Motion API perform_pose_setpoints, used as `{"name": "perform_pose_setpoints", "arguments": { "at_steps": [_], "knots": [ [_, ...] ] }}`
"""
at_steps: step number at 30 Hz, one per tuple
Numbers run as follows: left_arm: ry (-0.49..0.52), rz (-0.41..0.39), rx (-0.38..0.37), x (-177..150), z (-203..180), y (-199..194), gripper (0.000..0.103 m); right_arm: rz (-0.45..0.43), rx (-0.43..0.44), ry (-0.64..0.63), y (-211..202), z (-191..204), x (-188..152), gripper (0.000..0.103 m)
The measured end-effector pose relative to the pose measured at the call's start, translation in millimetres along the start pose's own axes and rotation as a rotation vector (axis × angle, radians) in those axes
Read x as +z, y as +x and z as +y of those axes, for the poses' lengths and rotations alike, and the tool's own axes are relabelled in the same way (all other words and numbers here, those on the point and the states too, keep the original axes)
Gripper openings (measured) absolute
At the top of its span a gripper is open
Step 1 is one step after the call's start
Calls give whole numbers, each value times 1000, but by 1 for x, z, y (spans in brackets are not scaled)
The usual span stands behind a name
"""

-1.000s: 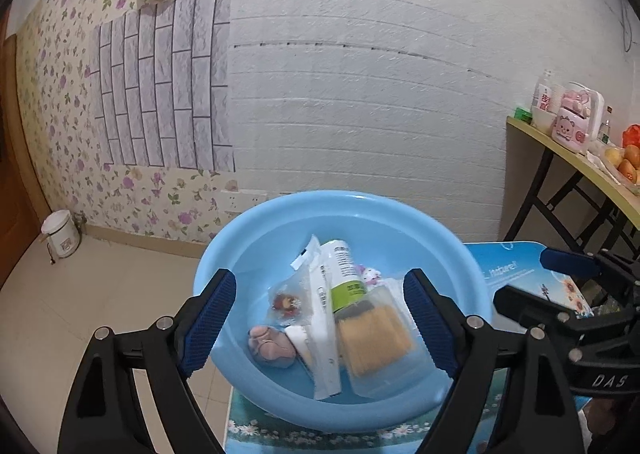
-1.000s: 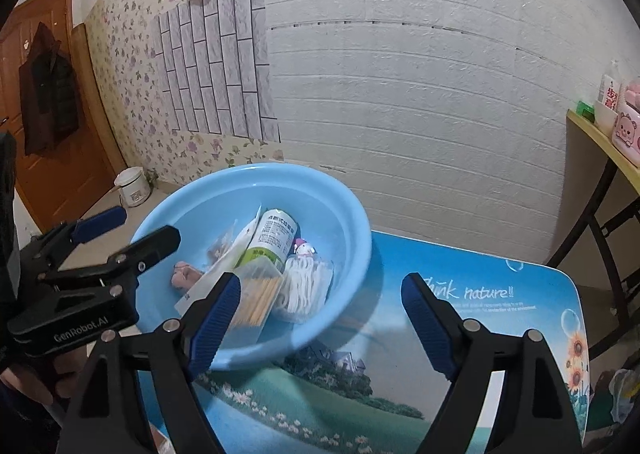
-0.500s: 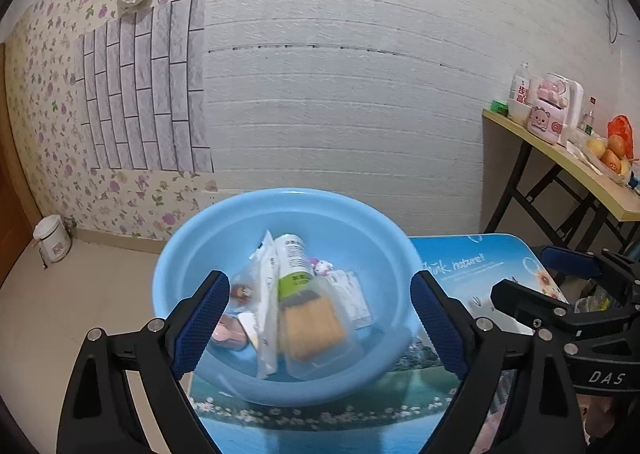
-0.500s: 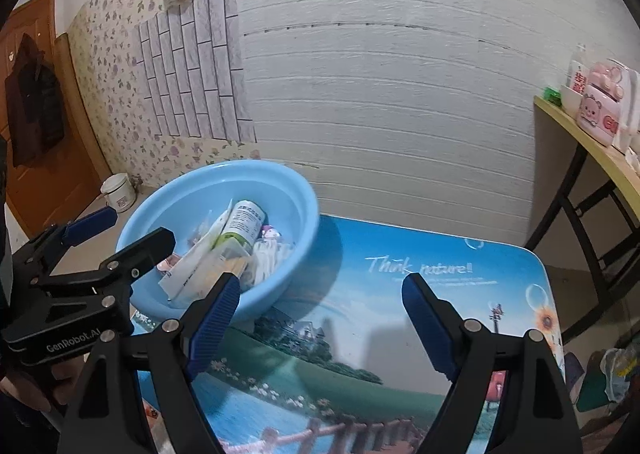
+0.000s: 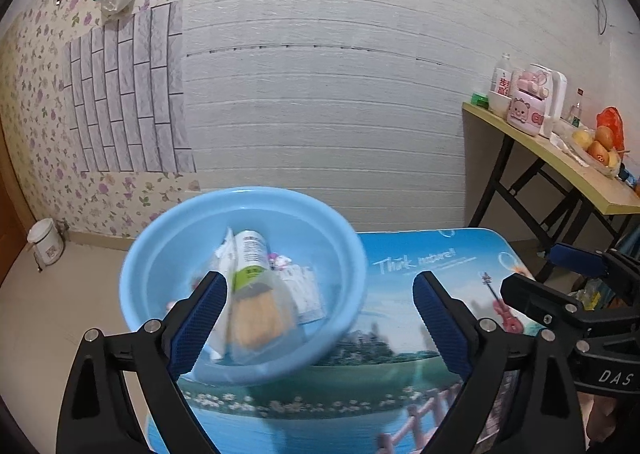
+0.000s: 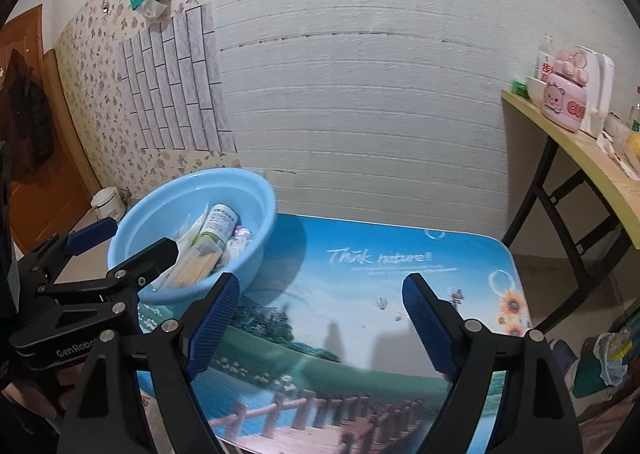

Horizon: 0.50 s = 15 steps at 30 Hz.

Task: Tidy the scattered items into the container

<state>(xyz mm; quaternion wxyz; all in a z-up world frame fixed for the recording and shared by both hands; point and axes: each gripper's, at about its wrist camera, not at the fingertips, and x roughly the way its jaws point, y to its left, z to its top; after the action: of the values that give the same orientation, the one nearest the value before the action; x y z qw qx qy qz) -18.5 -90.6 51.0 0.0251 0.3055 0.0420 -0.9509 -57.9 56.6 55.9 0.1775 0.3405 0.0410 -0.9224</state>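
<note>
Basin of round light-blue plastic [image 5: 168,254], the container, sits at the far left corner of the counter [image 6: 400,286], a low top printed with a landscape scene; part of its rim overhangs the left edge. Inside it lie the gathered items: a white-and-green tube [image 5: 250,258], a clear packet of tan sticks [image 5: 256,318] and flat white sachets [image 5: 304,290], blurred in the left view. I hold the left gripper [image 5: 316,318] just short of the basin, jaws wide apart and empty; the right gripper [image 6: 320,330] hangs over the bare middle of the counter, jaws likewise apart, nothing between them. I see no loose item on the visible counter surface, so I judge the tidying complete or nearly so. The next move, in my estimate, calls only for checking the hidden near edge and then backing both grippers clear. Open room lies to the right and centre; the basin's overhang makes any nudge leftward risky.
</note>
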Motion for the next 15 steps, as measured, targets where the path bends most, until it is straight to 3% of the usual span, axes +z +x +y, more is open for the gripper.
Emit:
{"name": "perform_pose_setpoints", "arguments": {
  "at_steps": [15],
  "knots": [
    [59, 32, -43, -12, -63, -4, 96, 12, -61, 100, -25, -61, -28, 86]
  ]
}}
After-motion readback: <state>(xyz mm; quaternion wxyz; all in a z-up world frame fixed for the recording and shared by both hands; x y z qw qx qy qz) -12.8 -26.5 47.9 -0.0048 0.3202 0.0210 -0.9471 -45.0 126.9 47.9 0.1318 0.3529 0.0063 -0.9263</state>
